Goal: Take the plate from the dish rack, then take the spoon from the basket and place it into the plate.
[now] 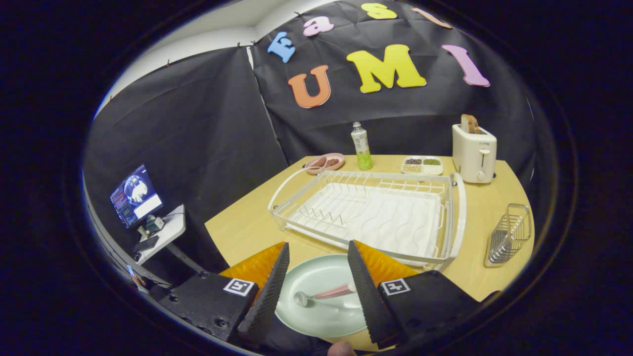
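Our gripper (316,277) hangs released over the spoon (324,295) lying in the plate (316,277); dipping low while backing off could knock the spoon out

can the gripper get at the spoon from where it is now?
Probably yes. The gripper is open, its fingers either side of the plate, and the spoon lies in the plate between them with nothing over it. Its handle end sits close to one finger, so re-centring may help.

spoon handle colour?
Pinkish red, on the spoon lying in the pale green plate, between the open gripper fingers. Gripper view.
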